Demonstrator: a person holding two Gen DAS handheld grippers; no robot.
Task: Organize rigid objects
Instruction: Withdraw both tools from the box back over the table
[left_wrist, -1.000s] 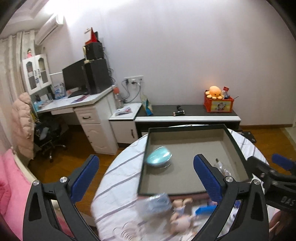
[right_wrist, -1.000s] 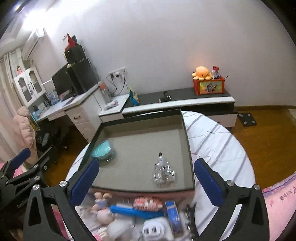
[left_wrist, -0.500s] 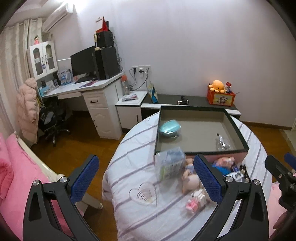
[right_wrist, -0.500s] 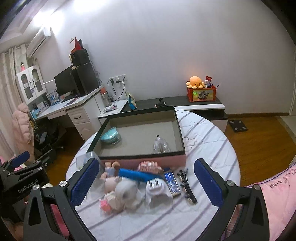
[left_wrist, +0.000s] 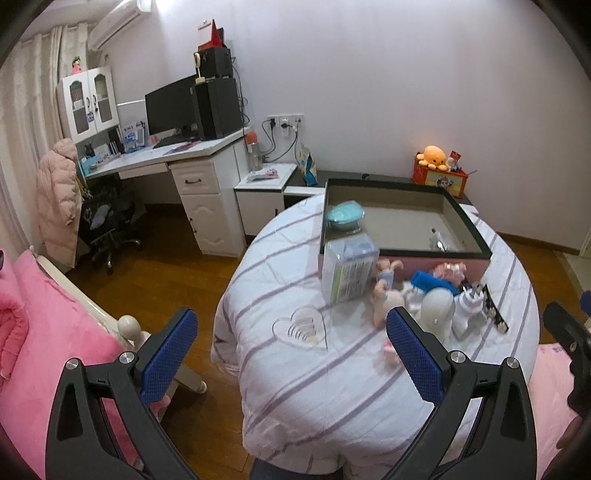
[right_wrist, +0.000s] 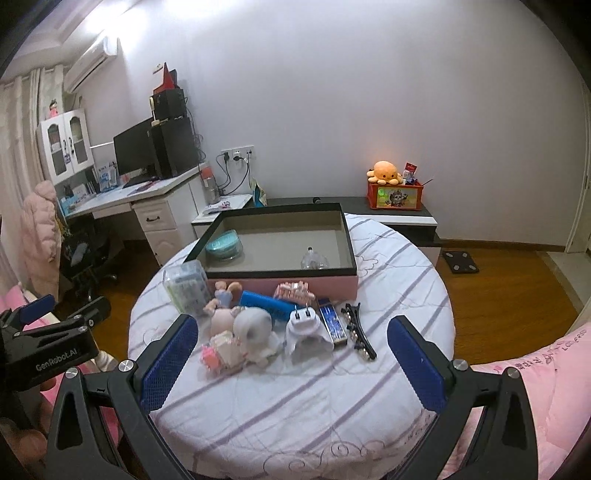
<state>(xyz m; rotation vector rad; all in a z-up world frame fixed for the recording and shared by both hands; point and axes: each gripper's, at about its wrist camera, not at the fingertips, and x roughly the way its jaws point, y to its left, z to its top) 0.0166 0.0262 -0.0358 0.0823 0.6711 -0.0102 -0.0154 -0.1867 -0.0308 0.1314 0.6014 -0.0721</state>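
A pink box with a black rim (right_wrist: 280, 274) (left_wrist: 476, 254) stands at the back of the round table. Inside lie a teal round case (right_wrist: 223, 244) (left_wrist: 345, 216) and a clear small bottle (right_wrist: 314, 260) (left_wrist: 437, 240). In front of the box lie a clear plastic box (right_wrist: 186, 290) (left_wrist: 349, 275), a doll (right_wrist: 221, 306), a blue case (right_wrist: 267, 304), a white plug (right_wrist: 306, 328), a white round object (right_wrist: 253, 326), a blue lighter-like stick (right_wrist: 332, 325) and a black hair clip (right_wrist: 358, 334). My left gripper (left_wrist: 291, 354) and right gripper (right_wrist: 291, 363) are open, empty, held back above the table's near side.
The table has a white striped cloth (right_wrist: 295, 406). A pink bed (left_wrist: 44, 332) is at the left, pink bedding (right_wrist: 535, 387) at the right. A desk with monitor (left_wrist: 170, 110), an office chair (left_wrist: 107, 221) and a low cabinet (right_wrist: 399, 218) stand by the wall.
Both grippers have pulled back and up from over the box, so the whole table and the pile in front of the box now show. Both stay open.
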